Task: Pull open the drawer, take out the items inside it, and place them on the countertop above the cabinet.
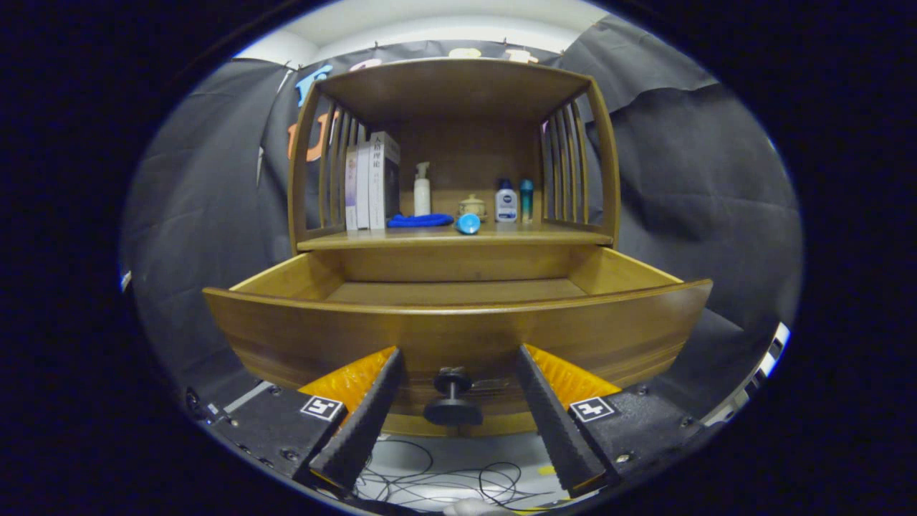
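The drawer (458, 315) is standing pulled out toward the near side, its visible floor looking bare. The hand-held gripper (458, 401) is hanging released, fingers spread either side of the dark knob (453, 401) without touching it. On the worktop (544, 235) above are sitting books (372, 183), a blue cloth (420, 221) and bottles (506, 202). Judging by this, the opening step is done; the next move calls for rising over the drawer front to check inside for remaining items.

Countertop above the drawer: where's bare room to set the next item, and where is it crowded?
Bare patches on the countertop: the right front, ahead of the lotion bottle. Crowded from the books through the blue cloth to the small pot. The gripper is open around the knob.
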